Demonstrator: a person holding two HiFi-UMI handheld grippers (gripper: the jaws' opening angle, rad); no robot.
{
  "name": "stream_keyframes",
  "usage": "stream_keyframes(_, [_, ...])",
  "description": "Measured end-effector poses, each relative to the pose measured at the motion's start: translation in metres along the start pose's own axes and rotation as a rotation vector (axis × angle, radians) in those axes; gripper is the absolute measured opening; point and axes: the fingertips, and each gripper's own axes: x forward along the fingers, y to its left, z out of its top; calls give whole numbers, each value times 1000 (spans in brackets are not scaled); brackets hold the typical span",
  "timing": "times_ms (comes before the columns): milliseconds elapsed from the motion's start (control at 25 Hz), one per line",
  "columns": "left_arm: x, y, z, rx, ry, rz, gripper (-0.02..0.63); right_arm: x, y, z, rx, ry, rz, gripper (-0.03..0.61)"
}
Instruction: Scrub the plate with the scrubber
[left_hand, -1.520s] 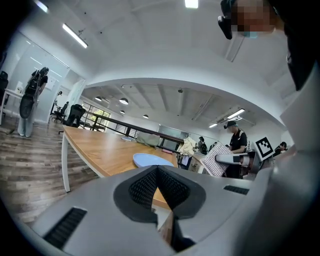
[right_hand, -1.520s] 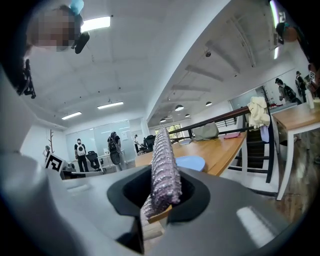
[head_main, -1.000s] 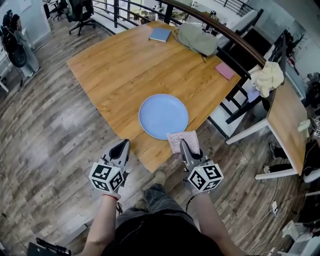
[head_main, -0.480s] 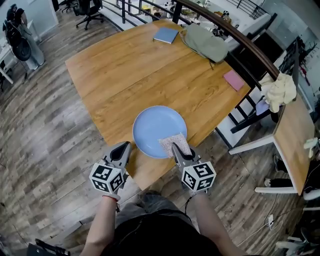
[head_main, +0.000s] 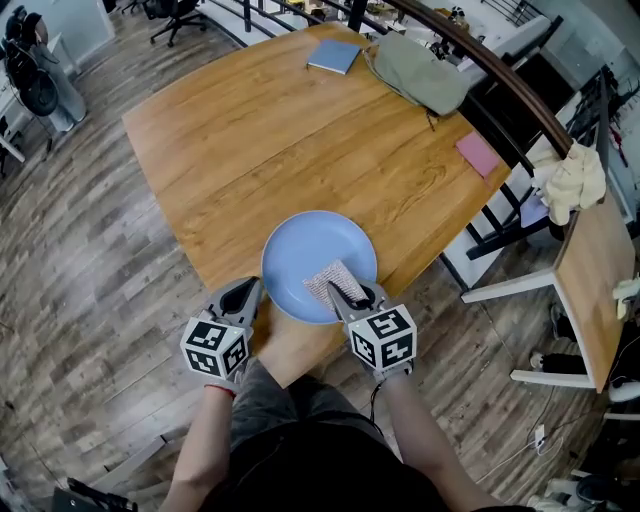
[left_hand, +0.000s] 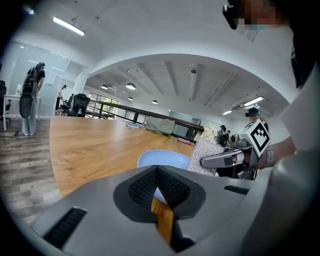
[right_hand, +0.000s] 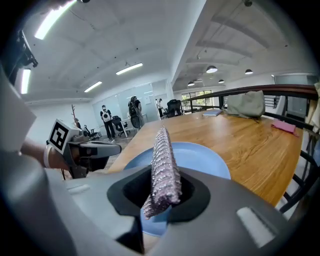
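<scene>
A light blue plate (head_main: 318, 256) lies near the front edge of the wooden table (head_main: 270, 140). My right gripper (head_main: 345, 292) is shut on a pinkish-grey knitted scrubber (head_main: 326, 281), which hangs over the plate's near right part. Seen edge-on in the right gripper view, the scrubber (right_hand: 164, 167) stands upright between the jaws above the plate (right_hand: 200, 157). My left gripper (head_main: 240, 298) sits at the plate's near left rim, shut with nothing in it. The left gripper view shows the plate (left_hand: 162, 160) just ahead and the scrubber (left_hand: 207, 156) to its right.
At the table's far side lie a blue notebook (head_main: 333, 56), a grey-green bag (head_main: 420, 75) and a pink pad (head_main: 478, 153). A second table (head_main: 590, 270) stands to the right with a cream cloth (head_main: 570, 180). People stand far off in the gripper views.
The right gripper has carried the scrubber from the table's front edge onto the plate's near part. The left gripper stays by the plate's left rim.
</scene>
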Motion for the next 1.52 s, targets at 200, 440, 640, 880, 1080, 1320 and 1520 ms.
stream_keyframes(200, [17, 14, -12, 7, 108, -29, 6, 23, -3, -19, -45, 174, -42, 75])
stream_keyframes(440, [29, 24, -14, -6, 191, -97, 52, 45, 3, -19, -68, 245, -61, 75])
stream_keyframes(640, [40, 26, -17, -10, 235, -130, 79, 58, 4, -20, -94, 277, -76, 77])
stream_keyframes(880, [50, 29, -24, -45, 285, -147, 78, 70, 5, -22, -155, 322, -93, 78])
stream_keyframes(1080, [56, 22, -26, -35, 312, -158, 78, 75, 1, -28, -241, 374, -91, 79])
stream_keyframes(1320, [57, 21, -28, -41, 337, -176, 75, 89, 3, -27, -241, 410, -28, 78])
stream_keyframes(1520, [58, 22, -26, -33, 338, -189, 75, 107, 7, -17, -300, 393, -3, 78])
